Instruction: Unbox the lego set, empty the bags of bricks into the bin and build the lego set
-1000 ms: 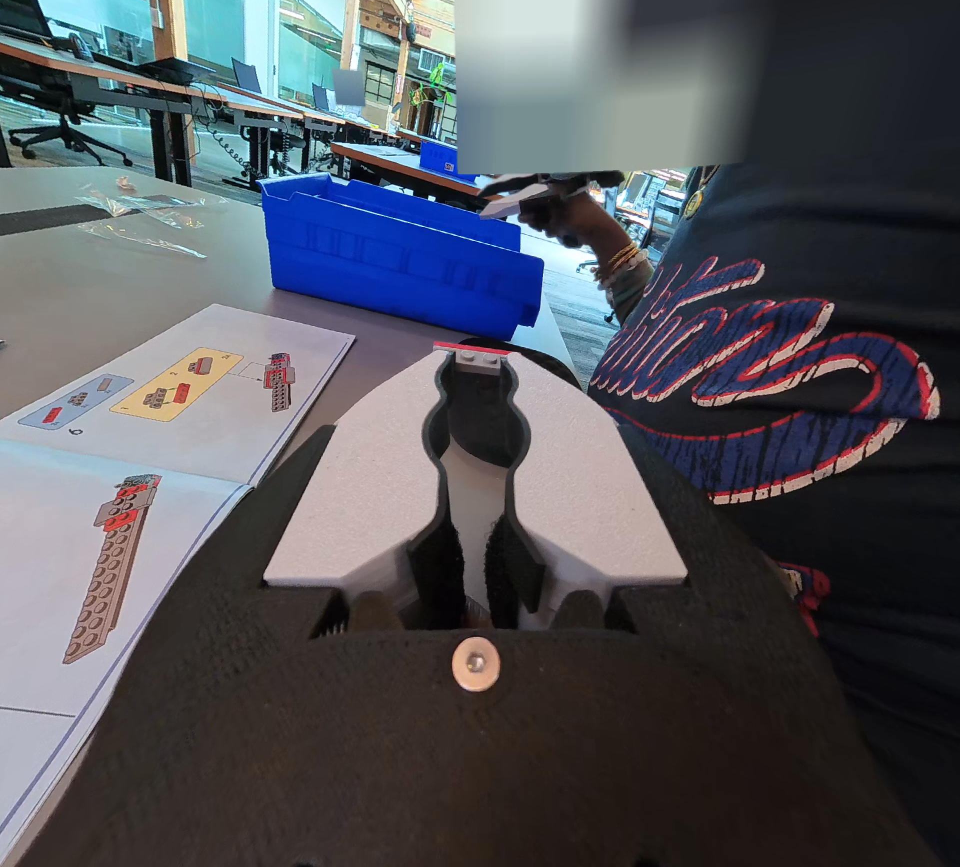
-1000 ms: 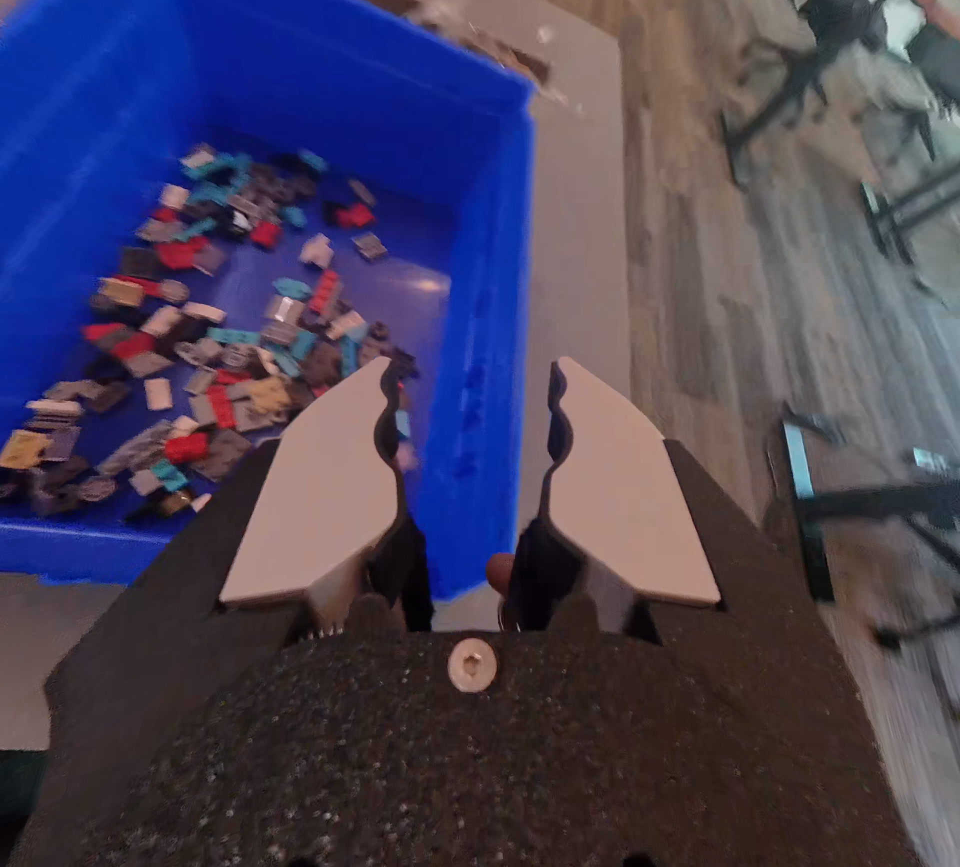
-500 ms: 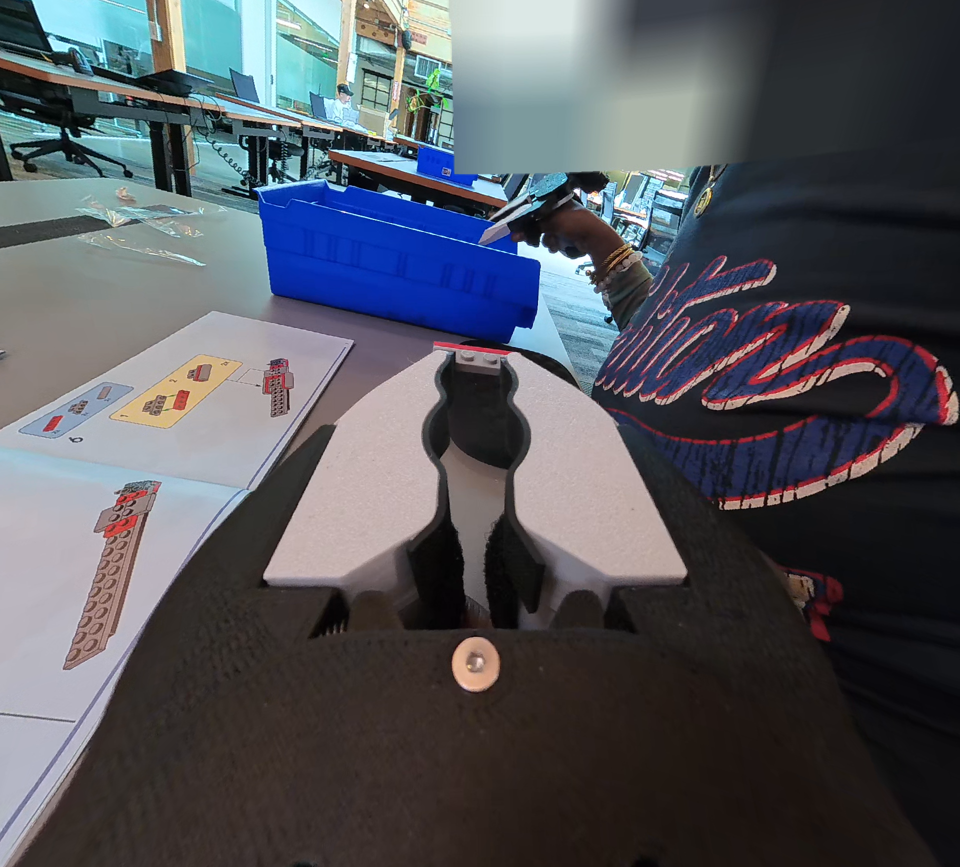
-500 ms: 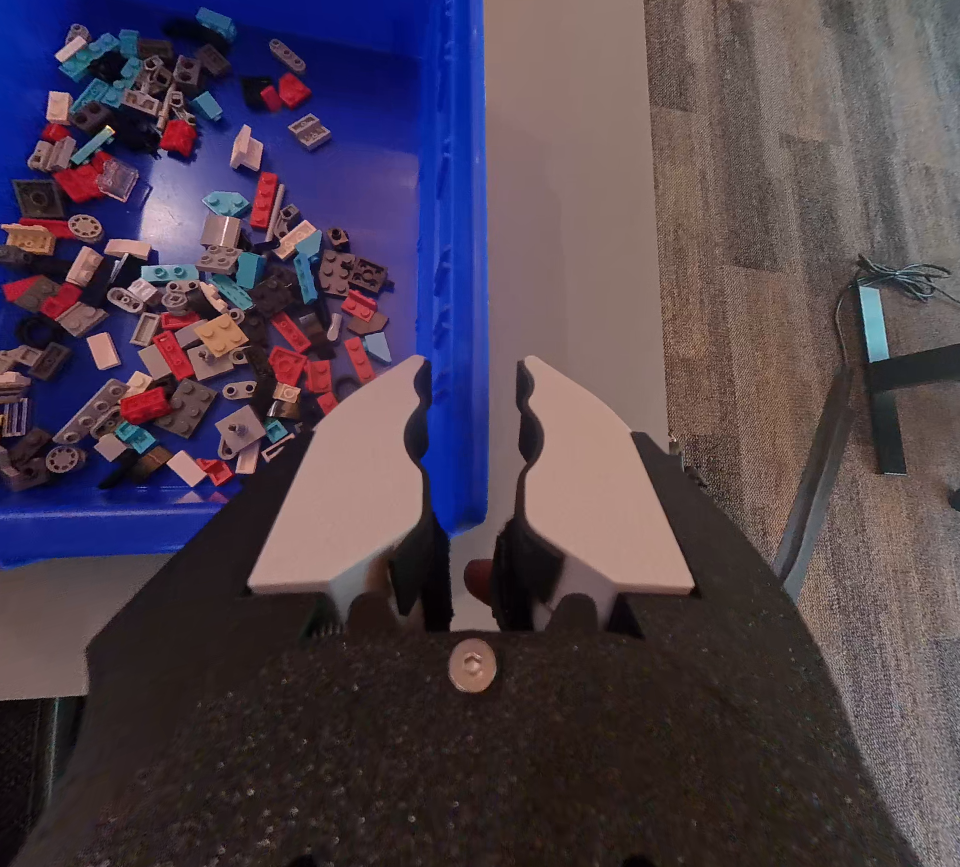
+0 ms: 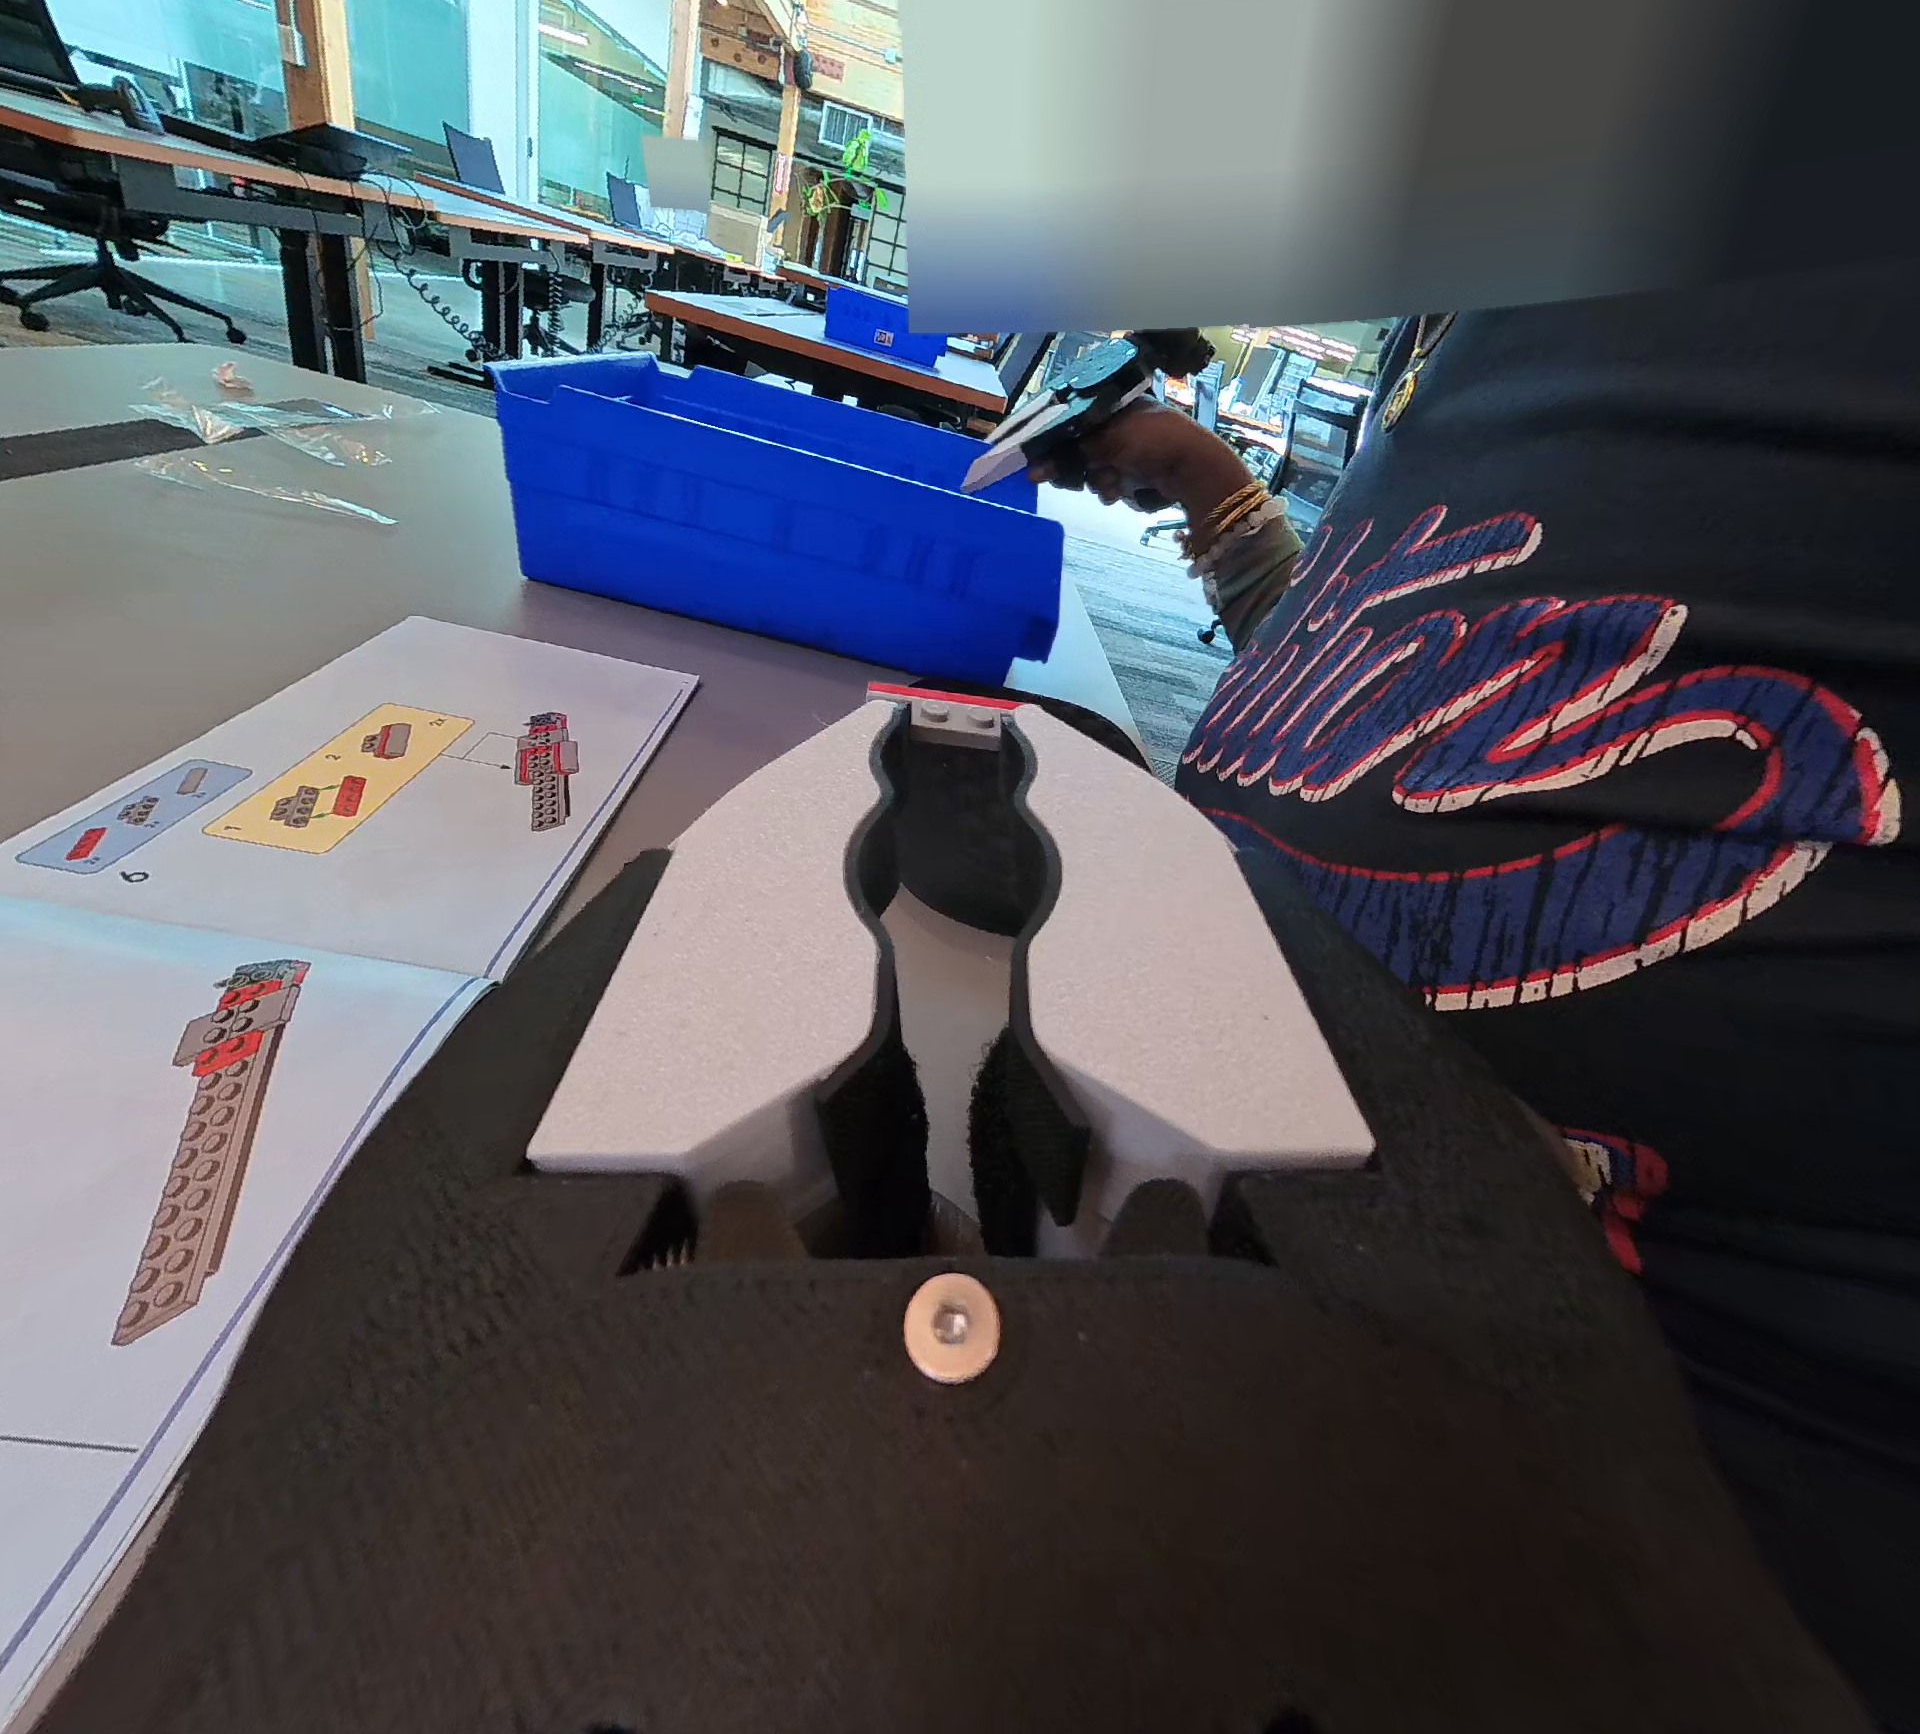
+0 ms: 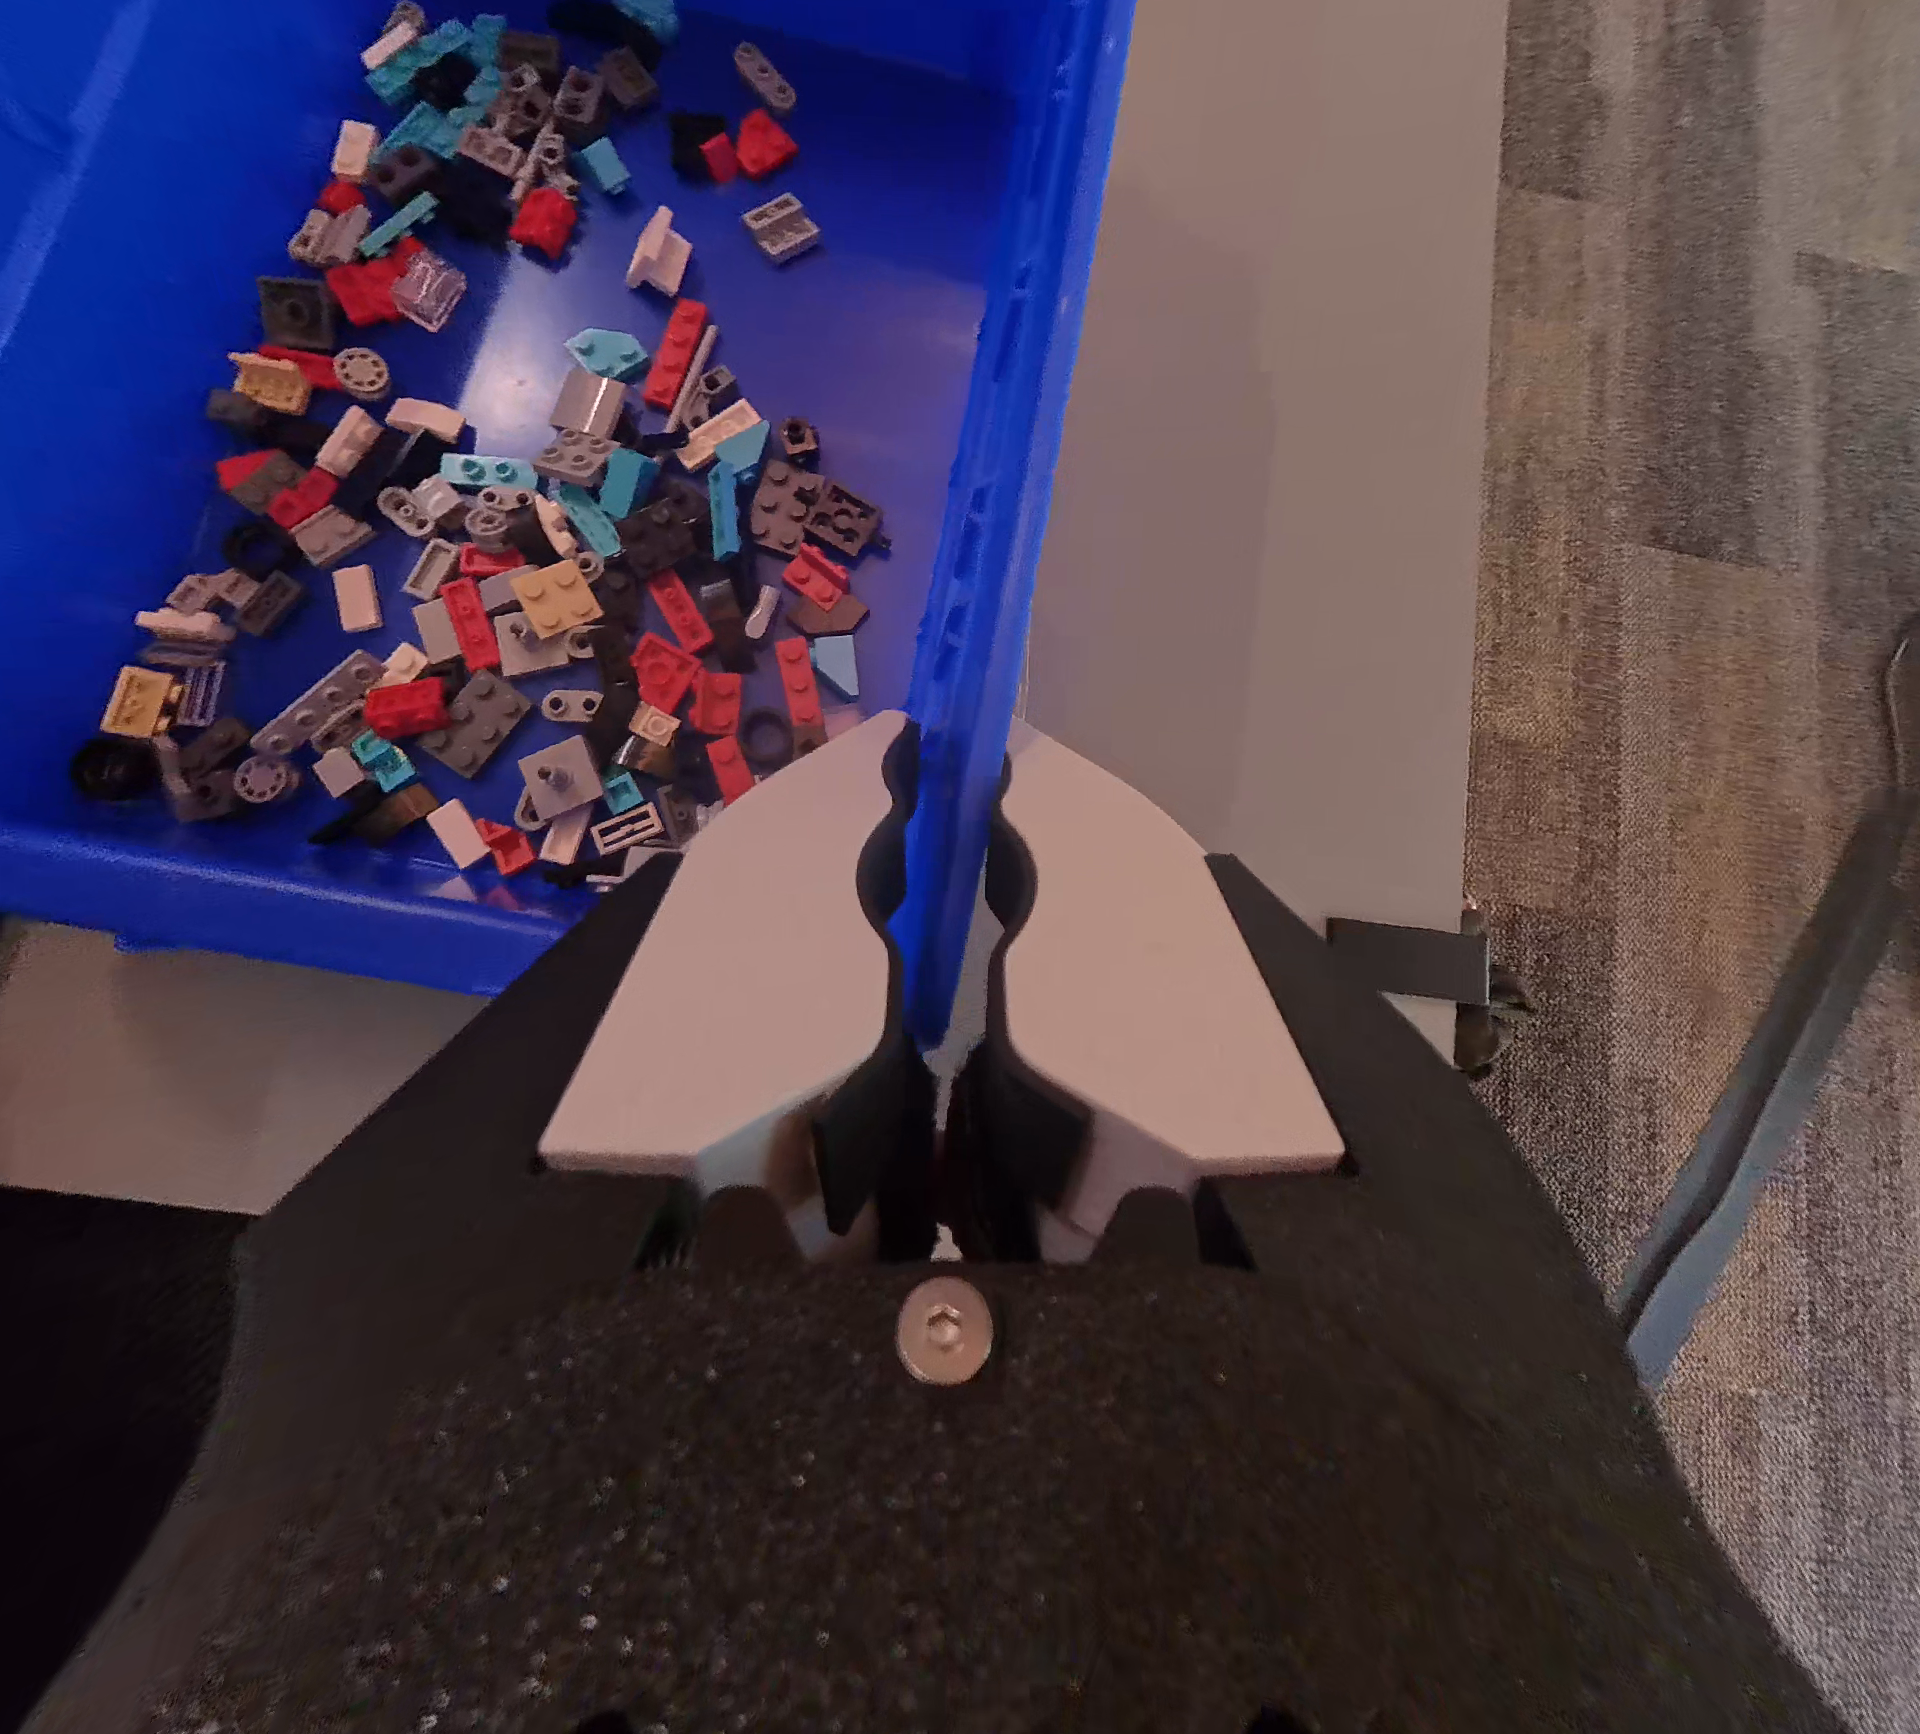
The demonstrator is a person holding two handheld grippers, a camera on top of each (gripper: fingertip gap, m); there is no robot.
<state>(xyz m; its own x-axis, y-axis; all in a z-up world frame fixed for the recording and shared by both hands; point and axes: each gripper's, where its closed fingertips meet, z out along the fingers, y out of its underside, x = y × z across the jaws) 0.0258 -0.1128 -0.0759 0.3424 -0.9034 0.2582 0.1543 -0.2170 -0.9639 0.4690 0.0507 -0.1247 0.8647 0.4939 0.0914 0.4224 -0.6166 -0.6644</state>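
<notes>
A small grey-and-red brick assembly (image 5: 951, 716) is clamped at the tips of the left hand-held gripper (image 5: 954, 728), its long axis lying crosswise to the fingers, so that this gripper is closed on it. The loose bricks (image 6: 540, 479) wanted next lie ahead and to the left of the right hand-held gripper (image 6: 951, 754), on the floor of the blue bin (image 6: 1023, 396). The bin's side wall stands between that gripper's two fingers, which are nearly closed about it; whether the wall is actually pinched cannot be told. The right gripper is judged the nearer to the bricks, the left being held well short of the bin. To the right of the wall only a narrow strip of table (image 6: 1278, 334) remains before its edge and the floor beyond. Left of the left gripper the open instruction booklet (image 5: 343, 811) lies flat.
</notes>
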